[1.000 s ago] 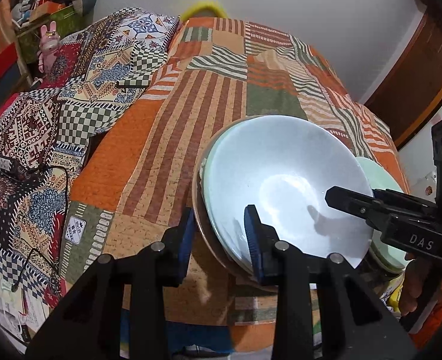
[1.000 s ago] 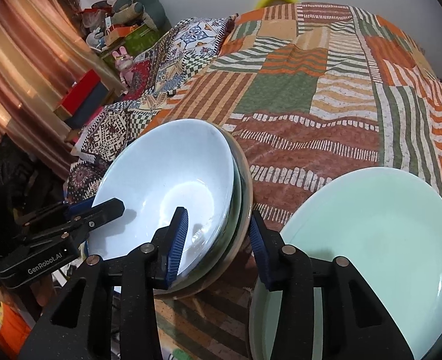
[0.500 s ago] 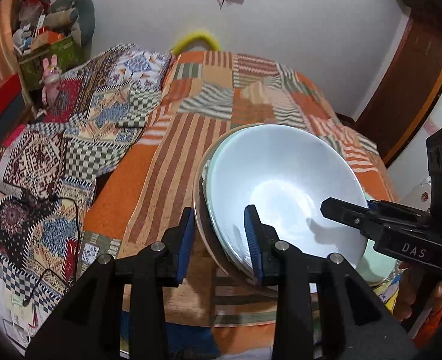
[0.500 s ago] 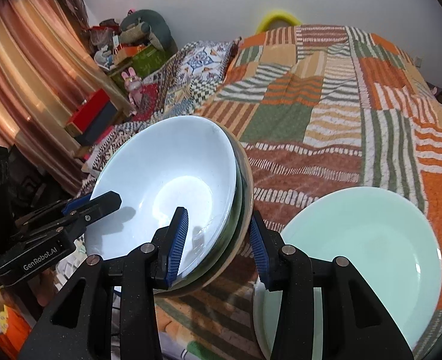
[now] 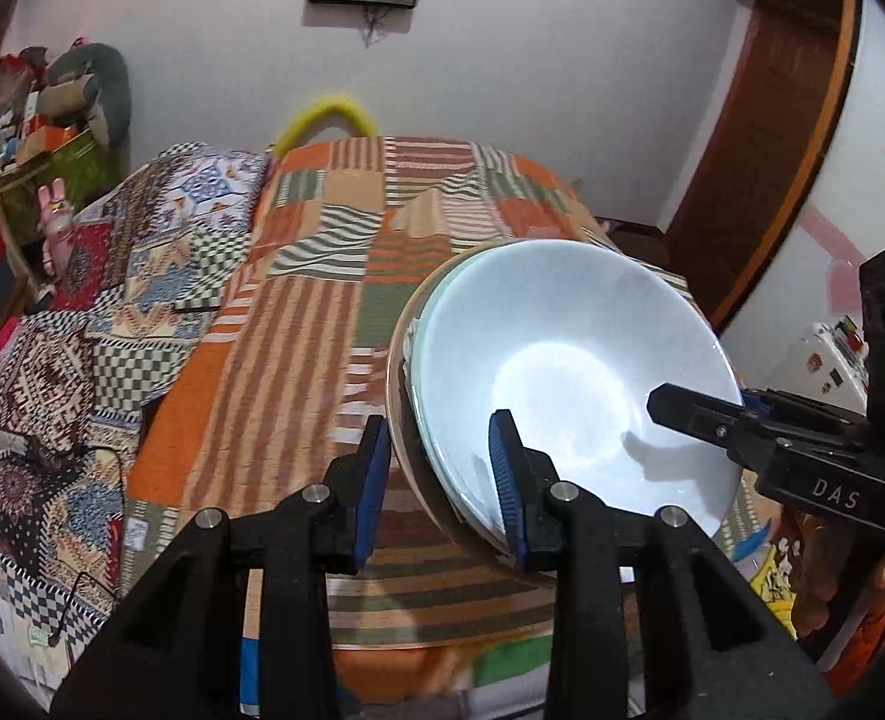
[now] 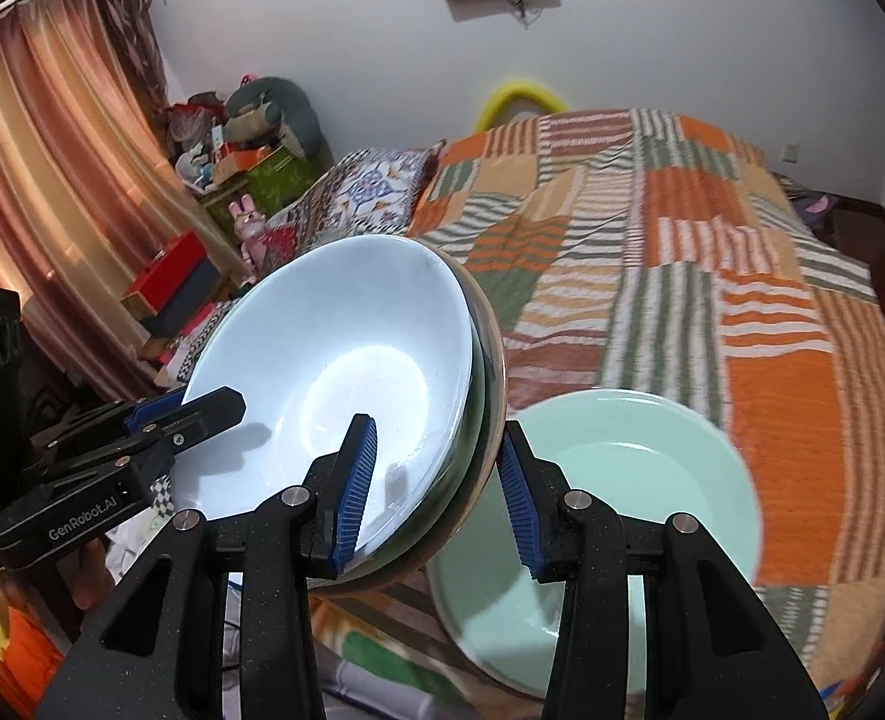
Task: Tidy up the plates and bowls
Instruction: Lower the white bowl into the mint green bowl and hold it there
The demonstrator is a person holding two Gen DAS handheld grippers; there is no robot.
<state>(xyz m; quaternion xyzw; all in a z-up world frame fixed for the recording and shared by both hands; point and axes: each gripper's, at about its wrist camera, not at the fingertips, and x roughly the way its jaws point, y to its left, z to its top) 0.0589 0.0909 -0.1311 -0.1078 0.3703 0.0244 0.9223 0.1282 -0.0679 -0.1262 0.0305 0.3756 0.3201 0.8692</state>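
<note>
- Stack of dishes (image 5: 568, 384): a white bowl nested in wider plates, held tilted above the patchwork bedspread (image 5: 298, 360), right of centre in the left wrist view.
- Left gripper (image 5: 439, 474): pinching the stack's near rim, one pad inside the bowl, one outside.
- Right gripper (image 6: 436, 480): pinching the opposite rim likewise.
- Green plate (image 6: 622, 516): lies on the bed, lower right in the right wrist view.
- Handling, as a judgement: rigid, glazed, slippery, breakable and heavy when stacked; grip opposite rims and keep it level.
</note>
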